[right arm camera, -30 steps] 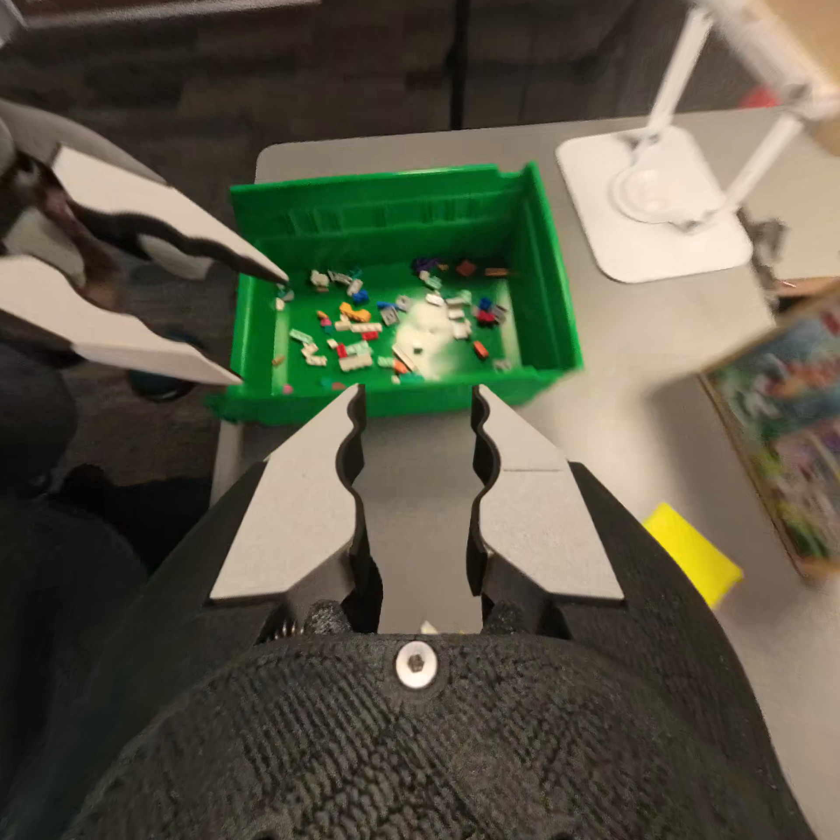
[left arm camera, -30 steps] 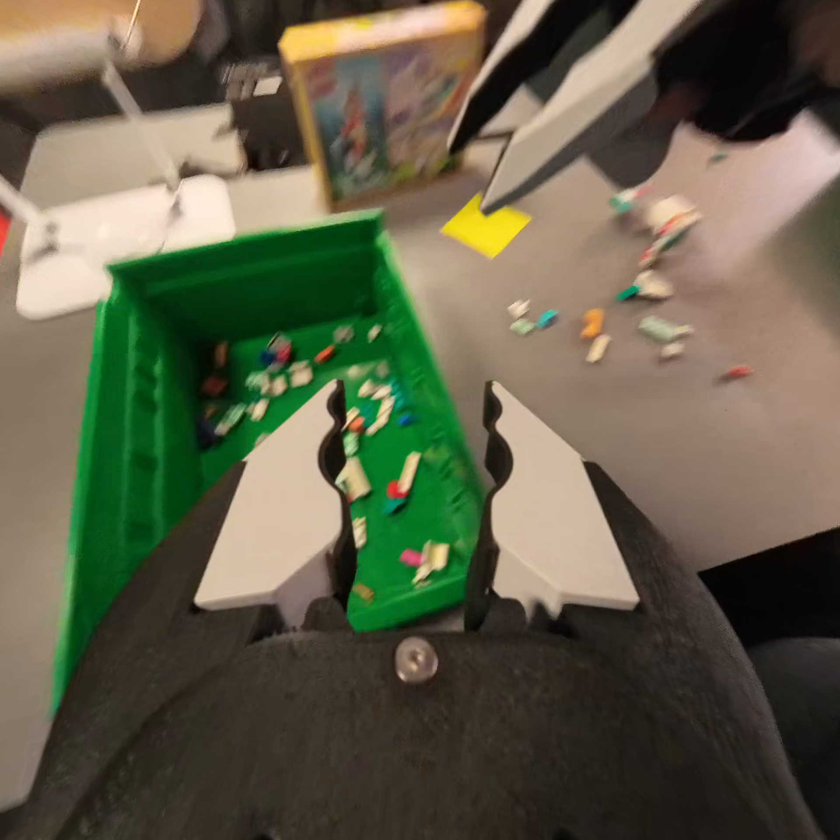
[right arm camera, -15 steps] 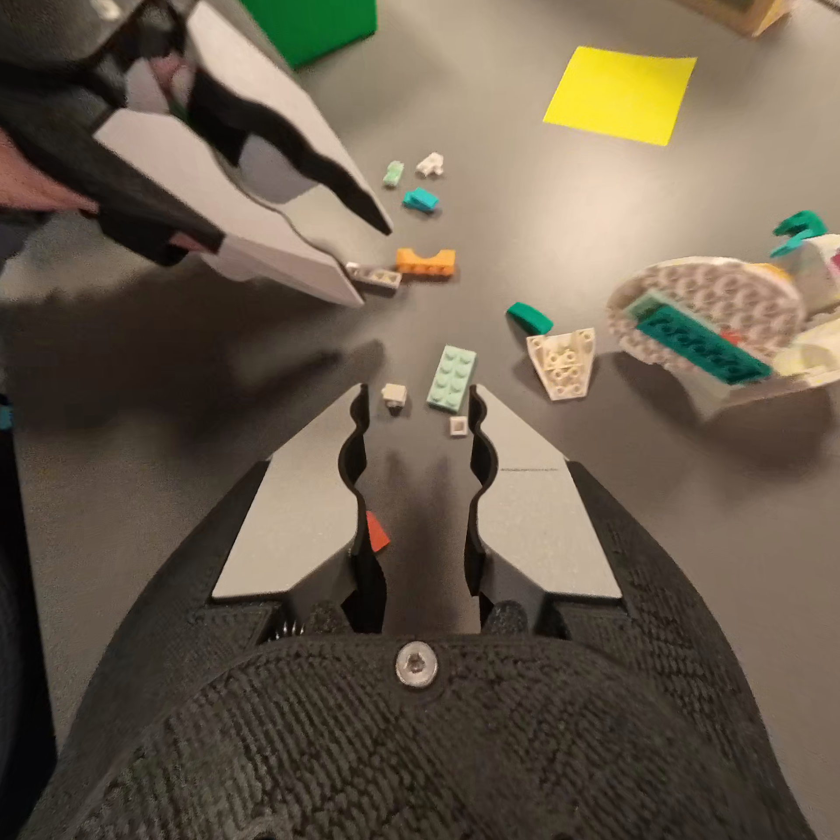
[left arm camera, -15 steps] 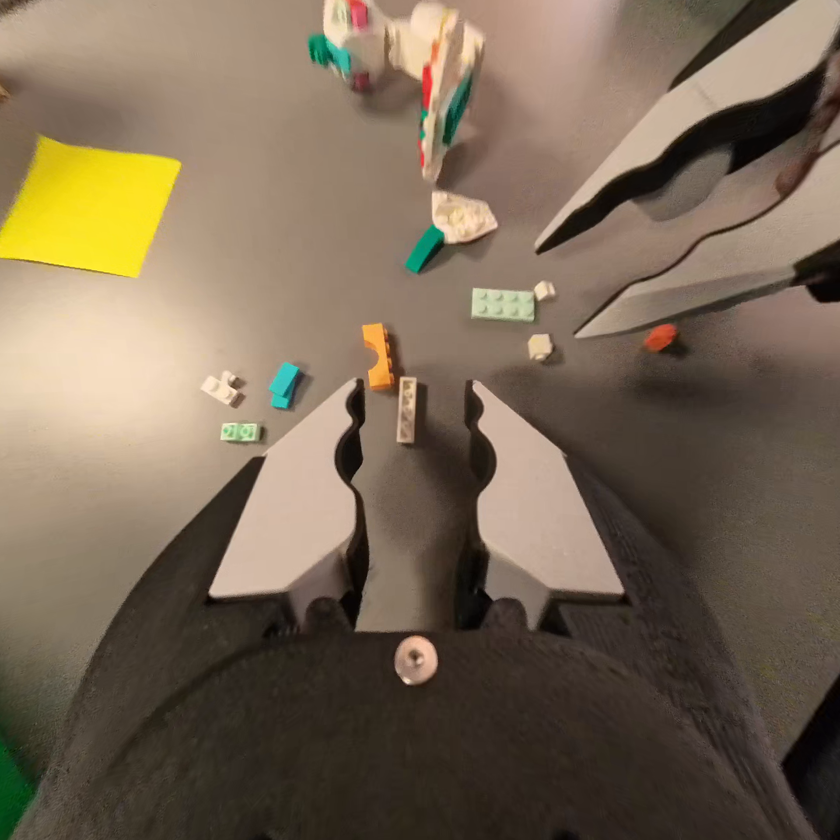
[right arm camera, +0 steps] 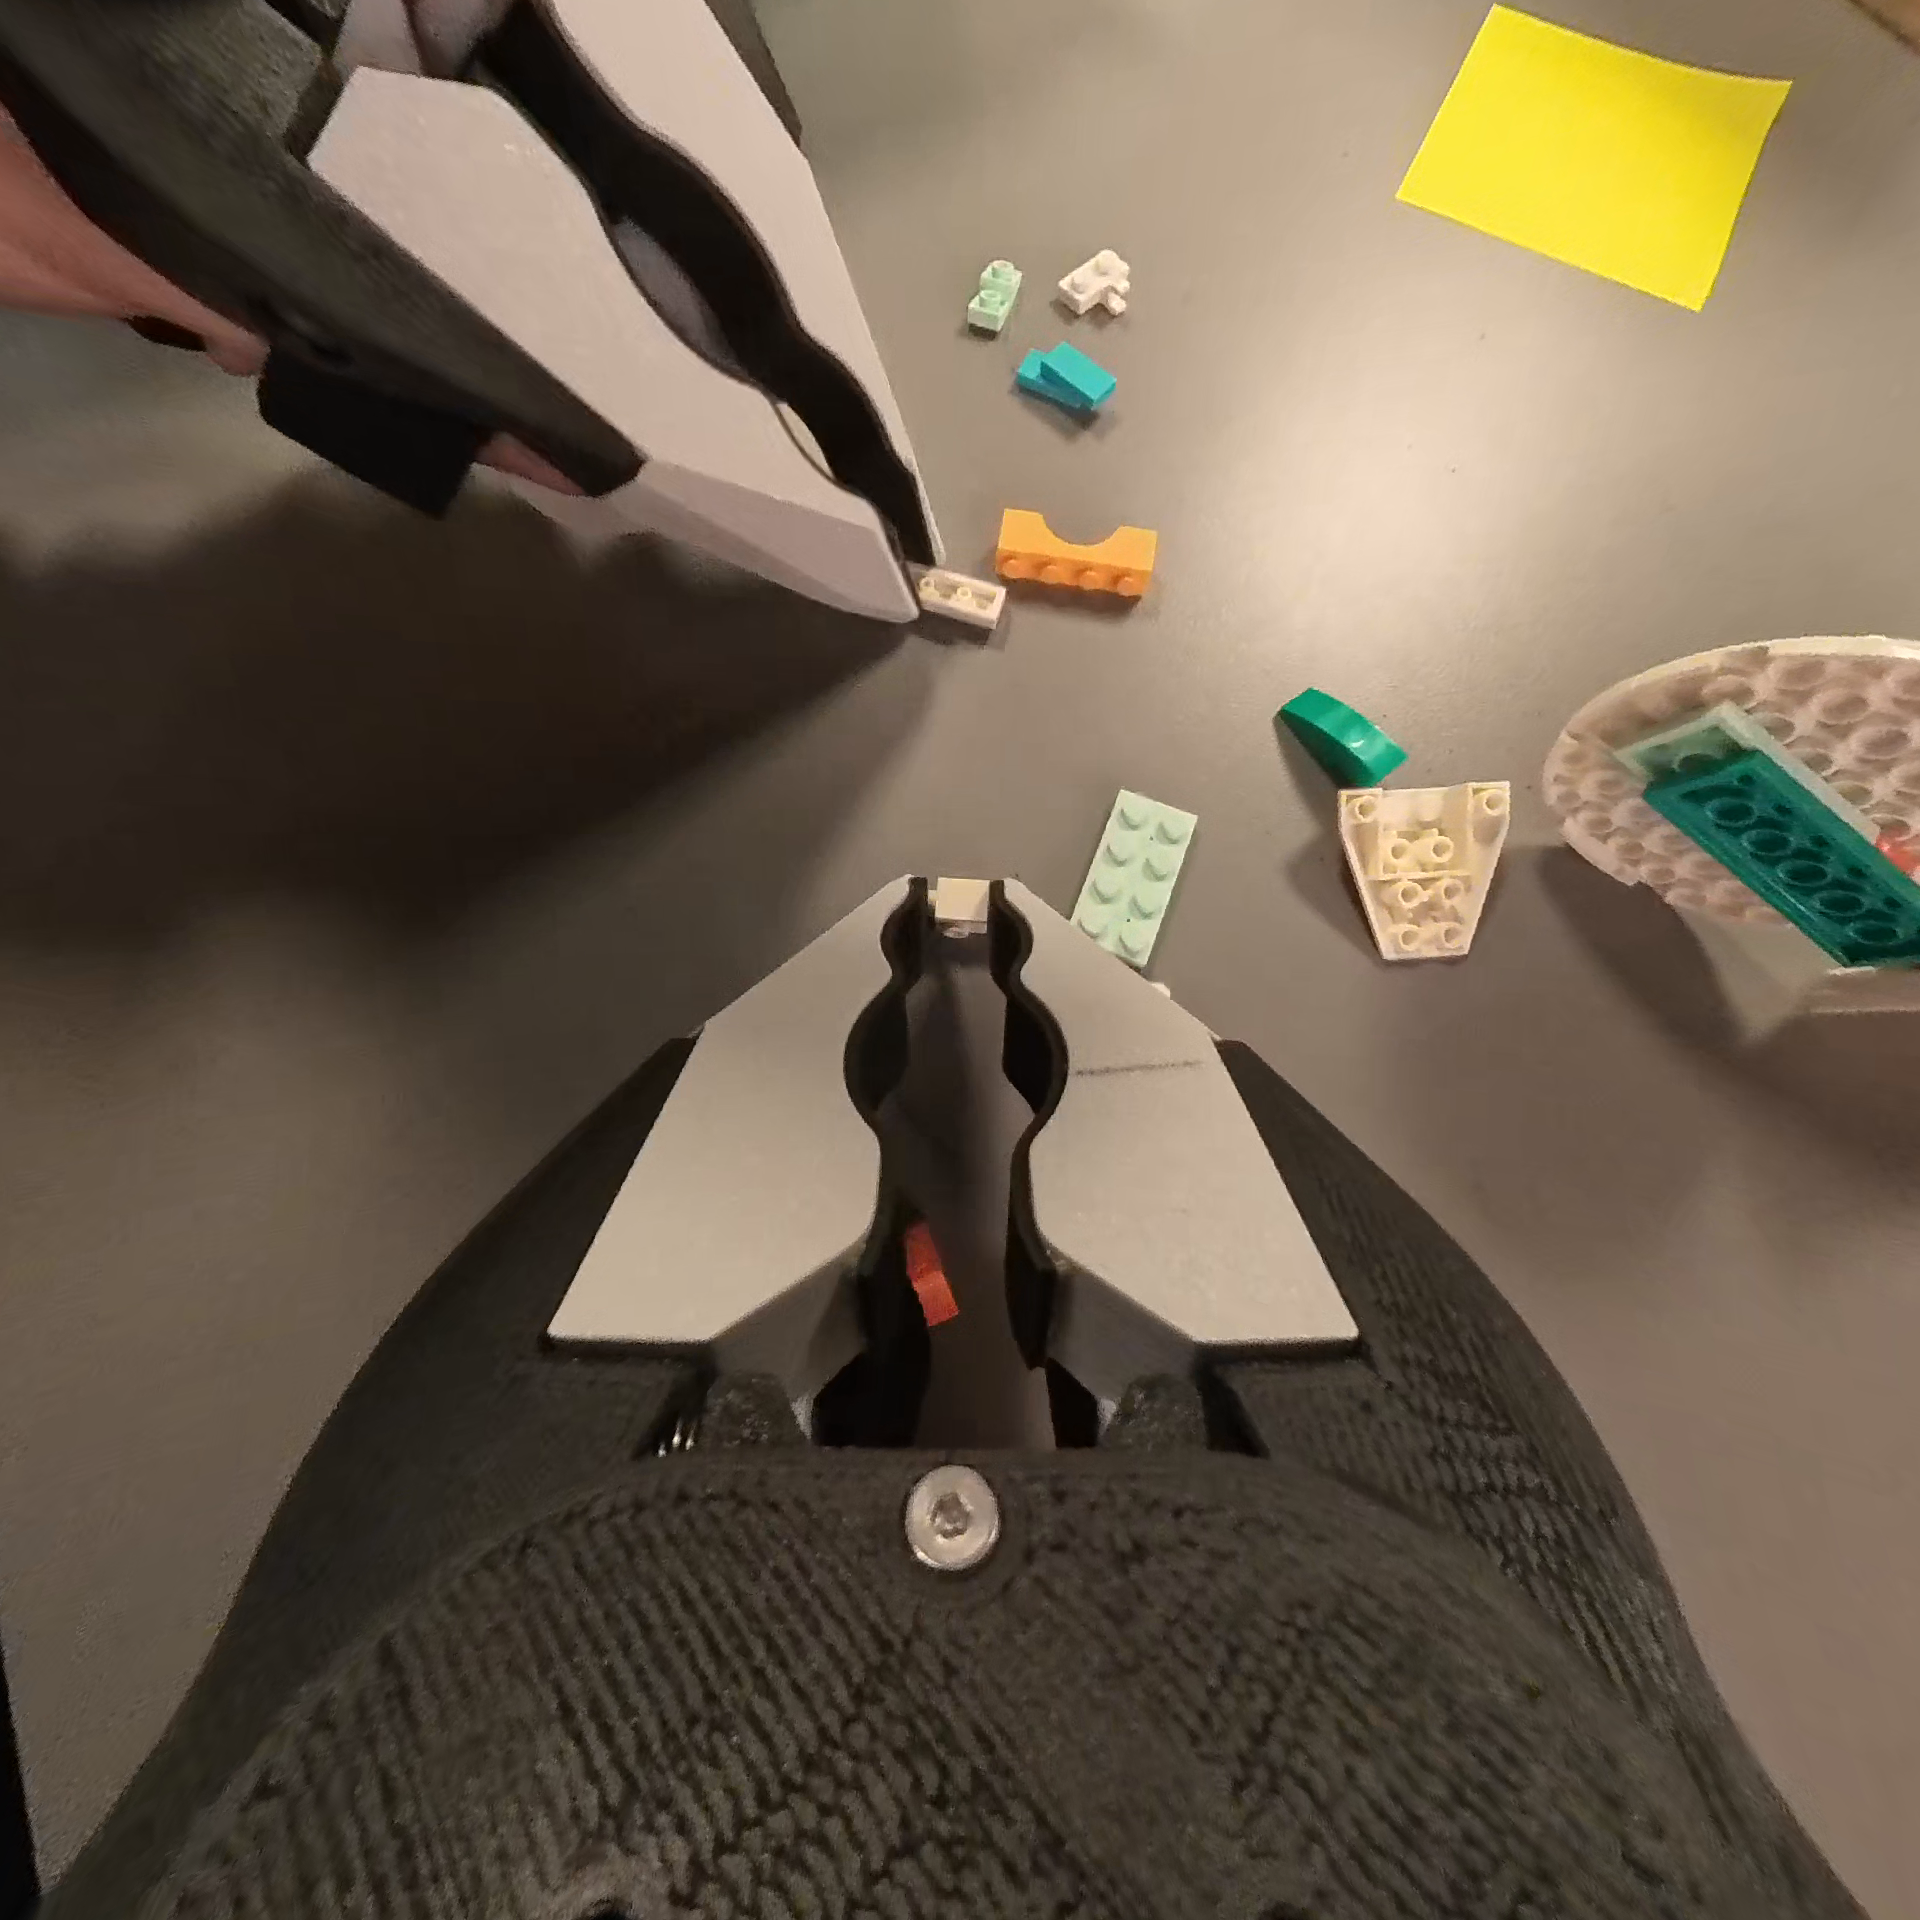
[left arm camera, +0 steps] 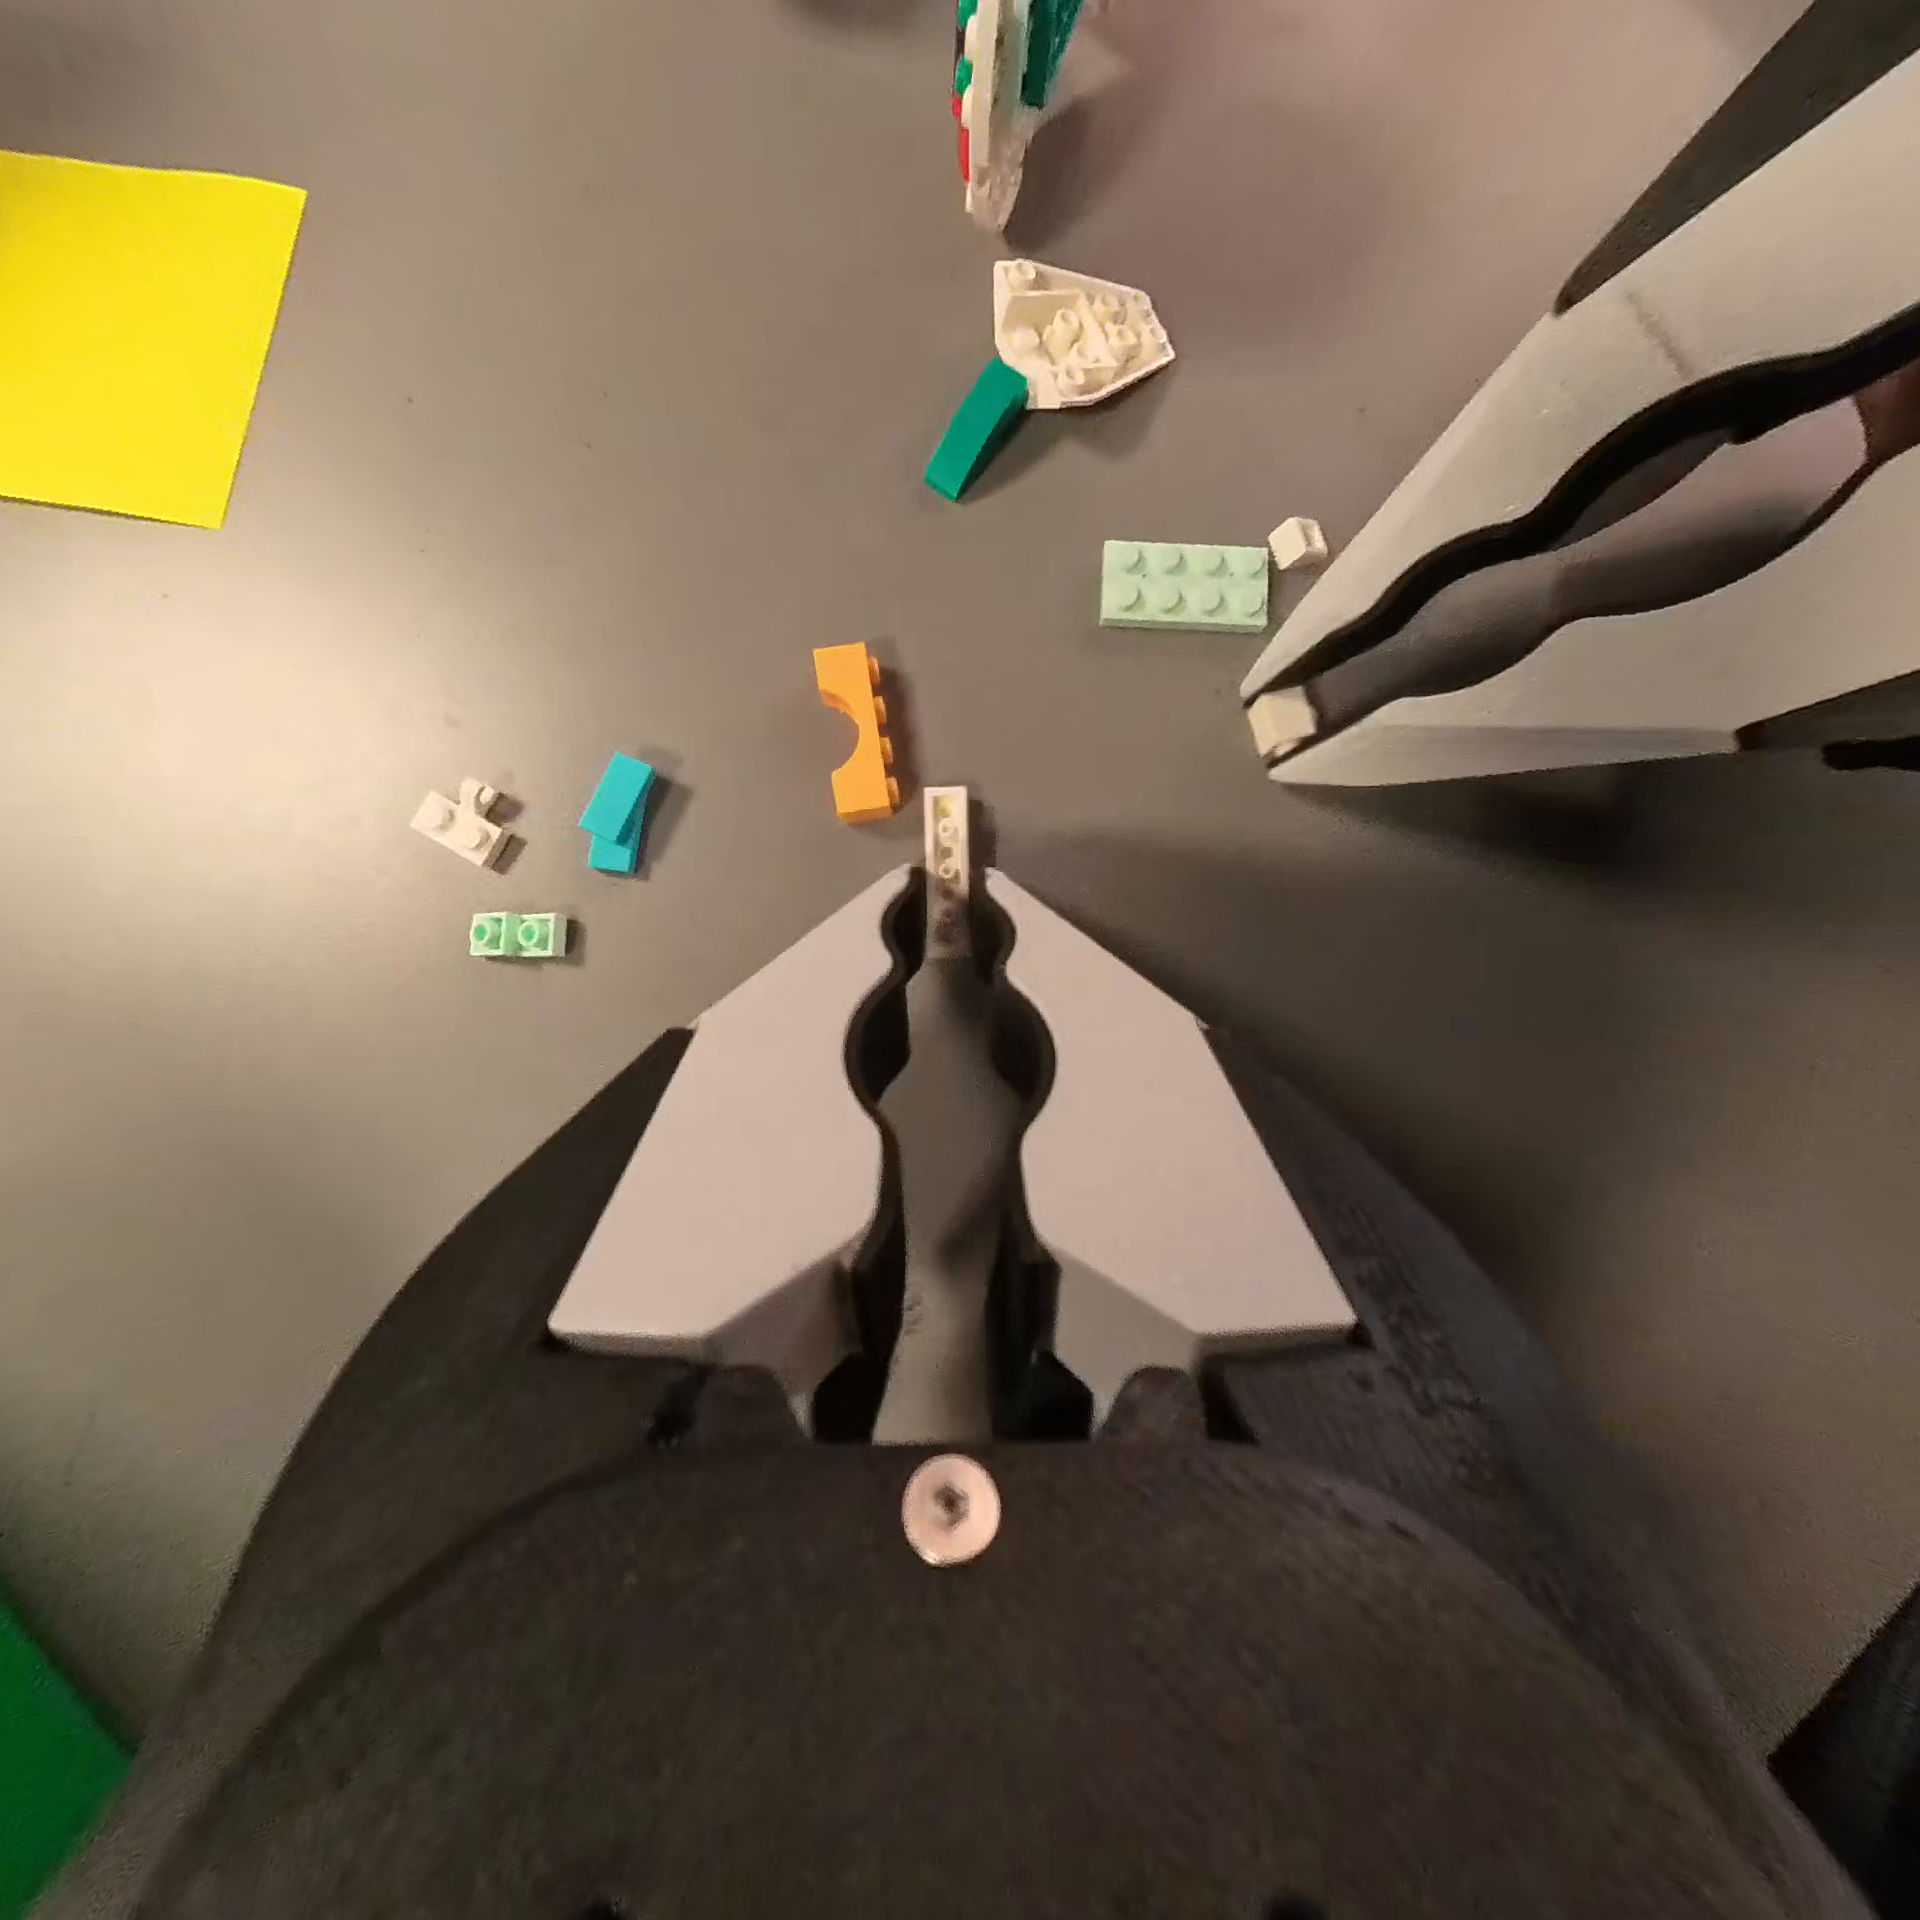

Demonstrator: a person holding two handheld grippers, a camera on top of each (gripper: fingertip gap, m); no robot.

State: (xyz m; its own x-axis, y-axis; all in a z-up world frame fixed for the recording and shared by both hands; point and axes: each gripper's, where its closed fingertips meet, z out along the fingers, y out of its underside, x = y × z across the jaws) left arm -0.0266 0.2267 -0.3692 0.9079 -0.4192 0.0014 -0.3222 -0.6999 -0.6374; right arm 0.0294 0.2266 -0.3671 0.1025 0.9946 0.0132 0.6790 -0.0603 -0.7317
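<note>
The left gripper (left arm camera: 948, 894) is clenched on a thin white stud plate (left arm camera: 947, 862), which lies on the grey surface (left arm camera: 1455, 1039). At its 11 o'clock, just beside, is an orange arch brick (left arm camera: 858, 732). The right gripper (right arm camera: 958, 902) pinches a small white cube brick (right arm camera: 960, 899); a mint plate (right arm camera: 1134, 885) lies near at 1 o'clock, and a yellow note (right arm camera: 1590, 156) well apart.

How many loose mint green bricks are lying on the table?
2: a wide plate beside the right tongs, and a small two-stud one farther off, next to a white bracket piece. The tongs may hide others.
</note>
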